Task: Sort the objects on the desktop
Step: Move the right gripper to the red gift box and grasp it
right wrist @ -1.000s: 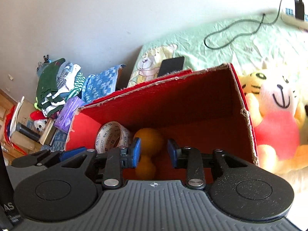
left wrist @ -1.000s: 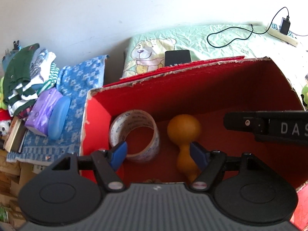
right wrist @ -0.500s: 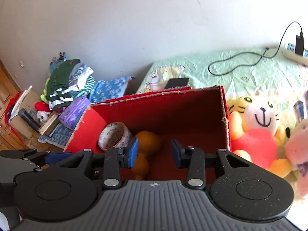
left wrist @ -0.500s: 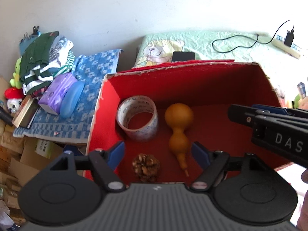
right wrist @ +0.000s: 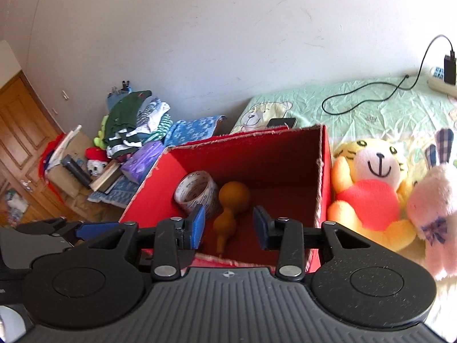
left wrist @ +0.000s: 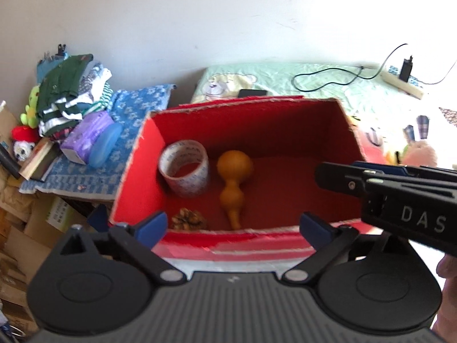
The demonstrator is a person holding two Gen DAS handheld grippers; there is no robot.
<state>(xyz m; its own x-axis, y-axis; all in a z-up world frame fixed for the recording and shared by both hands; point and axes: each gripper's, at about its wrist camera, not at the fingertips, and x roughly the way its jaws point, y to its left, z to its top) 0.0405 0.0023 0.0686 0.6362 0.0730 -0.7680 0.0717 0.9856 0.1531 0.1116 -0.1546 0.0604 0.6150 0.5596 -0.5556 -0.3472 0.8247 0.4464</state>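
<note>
Inside the red cardboard box (left wrist: 134,168), from left to right, lie a roll of clear tape (left wrist: 184,167), a pine cone (left wrist: 190,220) close against the near wall, and an orange gourd (left wrist: 232,181) with its stem toward the camera. All three are already sorted into the box, which stands on a bed with a green sheet (left wrist: 320,85).

Both tools hang above the near rim with nothing between their pads. The left tool (left wrist: 232,227) is spreading its jaws to full width; the right tool (right wrist: 228,225) keeps a moderate gap, also empty.

The tape roll looks light and stiff, best taken across its wall or through its hollow core. The gourd appears hard, smooth and likely slippery, so its narrow waist offers the surest hold. The pine cone seems feather-light and brittle, and would want a gentle pinch on its flanks.

The left wrist view alone shows the pine cone and the right tool reaching in from the side. The right wrist view alone shows a yellow tiger plush (right wrist: 371,188) and a pink rabbit plush (right wrist: 434,208) just beside the box's right wall, soft and squeezable anywhere, probably next to be sorted. Its own tool hides the box's near floor.
</note>
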